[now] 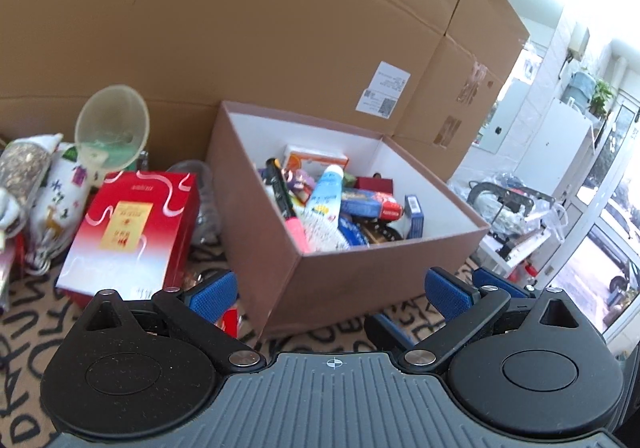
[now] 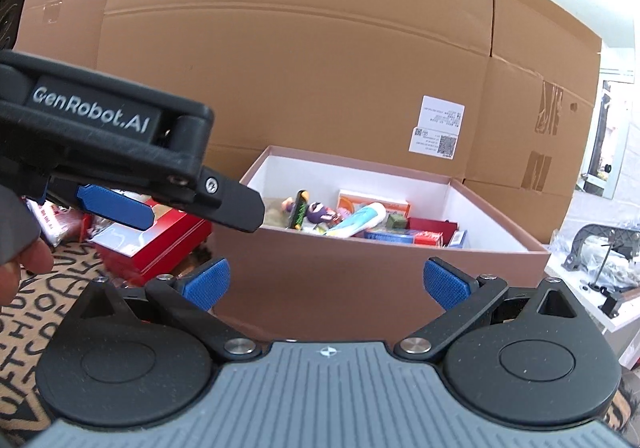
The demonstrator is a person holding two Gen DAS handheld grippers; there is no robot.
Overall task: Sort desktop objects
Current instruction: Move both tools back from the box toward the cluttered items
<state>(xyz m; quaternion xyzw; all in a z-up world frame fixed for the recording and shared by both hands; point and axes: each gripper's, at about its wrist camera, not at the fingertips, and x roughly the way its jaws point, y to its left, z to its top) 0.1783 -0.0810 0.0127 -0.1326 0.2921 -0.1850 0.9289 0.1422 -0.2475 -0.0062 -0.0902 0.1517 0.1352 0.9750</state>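
- Both grippers, left gripper (image 1: 332, 296) and right gripper (image 2: 326, 284), are spread wide and empty.
- Brown box (image 1: 280, 268) ahead holds mixed items.
- Red box (image 1: 132, 224) lies beside it.

My own housing hides the near foot of the brown box (image 1: 340, 280), and the items heaped inside overlap, burying the lower ones. The shipping label (image 2: 436, 128) print is too small to read. My left gripper (image 2: 172, 204) covers part of the red carton (image 2: 160, 248).
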